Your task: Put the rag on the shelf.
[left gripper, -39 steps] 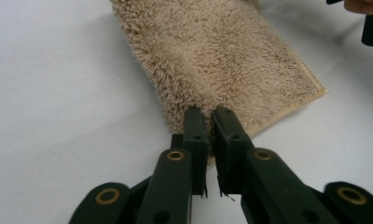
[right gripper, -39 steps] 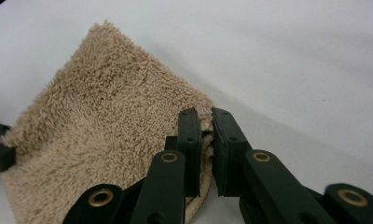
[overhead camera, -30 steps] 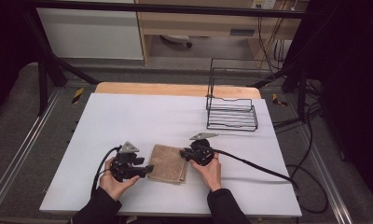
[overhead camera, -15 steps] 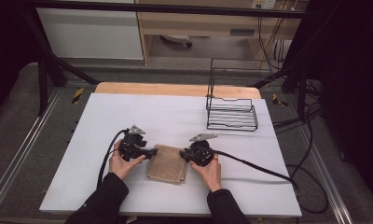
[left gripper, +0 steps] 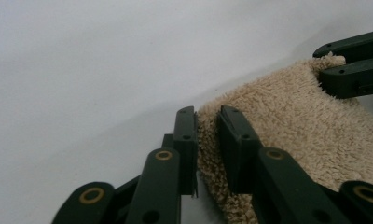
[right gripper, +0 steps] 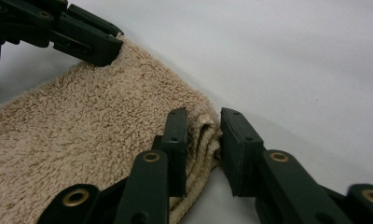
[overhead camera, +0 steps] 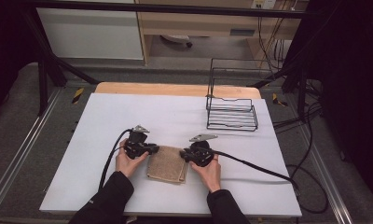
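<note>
A folded tan towel (overhead camera: 167, 164) lies flat near the front of the white bench (overhead camera: 128, 112), between the two hands. The left gripper (left gripper: 207, 140) straddles its far left corner, fingers narrowly apart, pile touching both. The right gripper (right gripper: 204, 140) straddles the far right corner — fingers not yet closed on the layered edge. Judged step: corner grasp under way; next, both must close fully before any lift.
</note>
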### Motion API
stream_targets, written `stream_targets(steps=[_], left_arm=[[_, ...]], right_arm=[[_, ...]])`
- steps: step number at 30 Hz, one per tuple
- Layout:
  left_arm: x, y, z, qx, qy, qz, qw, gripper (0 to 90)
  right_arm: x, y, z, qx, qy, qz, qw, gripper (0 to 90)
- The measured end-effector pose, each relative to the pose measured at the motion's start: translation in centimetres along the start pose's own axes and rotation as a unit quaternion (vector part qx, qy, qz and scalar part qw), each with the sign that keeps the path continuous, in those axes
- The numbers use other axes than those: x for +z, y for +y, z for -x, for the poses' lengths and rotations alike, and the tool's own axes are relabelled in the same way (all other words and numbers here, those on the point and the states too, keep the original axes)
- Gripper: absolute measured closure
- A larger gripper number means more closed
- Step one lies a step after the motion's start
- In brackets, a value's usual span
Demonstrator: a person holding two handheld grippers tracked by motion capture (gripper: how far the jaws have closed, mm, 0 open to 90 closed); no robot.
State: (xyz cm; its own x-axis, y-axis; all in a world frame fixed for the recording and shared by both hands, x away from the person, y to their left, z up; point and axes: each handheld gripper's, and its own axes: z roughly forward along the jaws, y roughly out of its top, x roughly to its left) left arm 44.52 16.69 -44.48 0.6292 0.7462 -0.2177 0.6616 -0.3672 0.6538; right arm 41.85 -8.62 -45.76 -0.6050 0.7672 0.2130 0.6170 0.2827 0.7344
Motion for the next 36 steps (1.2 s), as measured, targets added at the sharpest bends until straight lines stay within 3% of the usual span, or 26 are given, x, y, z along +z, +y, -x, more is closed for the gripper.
stream_targets(steps=[3,6,11,16,25,30,36], left_arm=[[0.04,-0.03,0.04,0.003,0.0,0.0,1.0,79.6],[0.1,-0.08,0.06,0.005,-0.002,0.001,1.0,80.2],[0.15,-0.13,0.13,0.009,-0.002,0.001,1.0,80.9],[0.16,-0.15,0.04,0.009,-0.004,0.001,1.0,81.0],[0.14,-0.18,0.18,0.022,0.0,0.0,0.9998,81.1],[0.09,-0.13,0.11,0.01,-0.005,0.001,0.9999,83.8],[-0.37,-0.13,0.02,0.009,-0.009,0.008,0.9999,85.5]], right_arm=[[-0.42,0.34,0.16,0.0,-0.008,0.001,1.0,62.3],[-0.64,0.61,0.29,0.001,-0.012,0.008,0.9999,60.6],[-0.32,0.77,0.56,0.015,-0.016,-0.002,0.9998,61.0],[0.05,0.63,0.58,0.025,-0.009,-0.008,0.9996,64.4],[0.27,0.63,0.47,0.052,0.017,-0.019,0.9983,81.4],[0.27,0.67,0.5,0.057,0.019,-0.02,0.998,83.6],[0.13,0.78,0.52,0.055,0.022,-0.017,0.9981,84.4]])
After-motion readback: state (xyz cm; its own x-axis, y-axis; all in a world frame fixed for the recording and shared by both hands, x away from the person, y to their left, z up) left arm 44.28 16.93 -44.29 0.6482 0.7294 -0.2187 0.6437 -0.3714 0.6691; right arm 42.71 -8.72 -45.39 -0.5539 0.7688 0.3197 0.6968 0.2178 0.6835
